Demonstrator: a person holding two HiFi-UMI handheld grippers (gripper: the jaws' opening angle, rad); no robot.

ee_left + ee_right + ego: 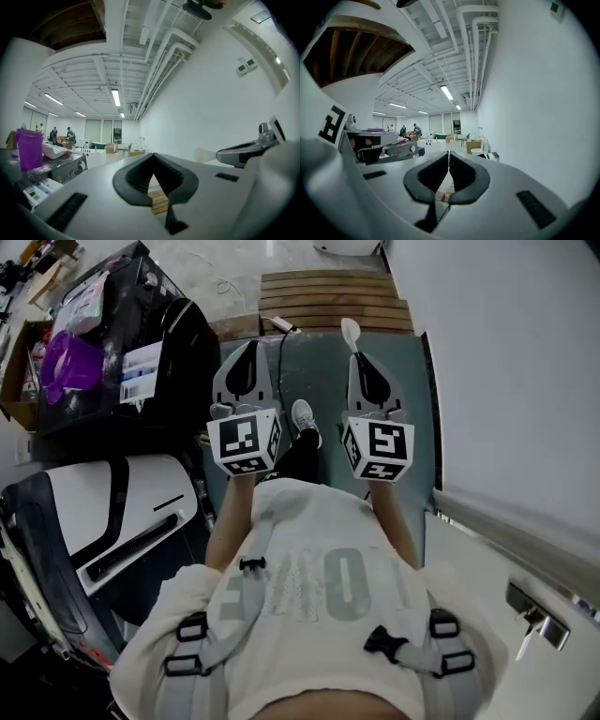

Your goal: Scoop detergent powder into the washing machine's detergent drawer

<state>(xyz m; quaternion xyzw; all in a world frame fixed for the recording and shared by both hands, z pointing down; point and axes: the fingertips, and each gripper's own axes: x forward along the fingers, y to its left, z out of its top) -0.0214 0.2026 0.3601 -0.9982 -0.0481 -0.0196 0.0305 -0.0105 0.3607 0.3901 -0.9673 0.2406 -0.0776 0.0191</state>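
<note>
Left gripper [248, 345] has its jaws together on nothing and is held level, forearm stretched forward. Far left, a purple tub [67, 364] sits on a black machine [159, 324]; no powder or drawer shows. Right gripper [357, 357], level beside the left, pinches a white scoop [350, 330] by its handle, bowl past the tips. It looks light, stiff and slick; a firm hold on the handle should stop twisting.
</note>
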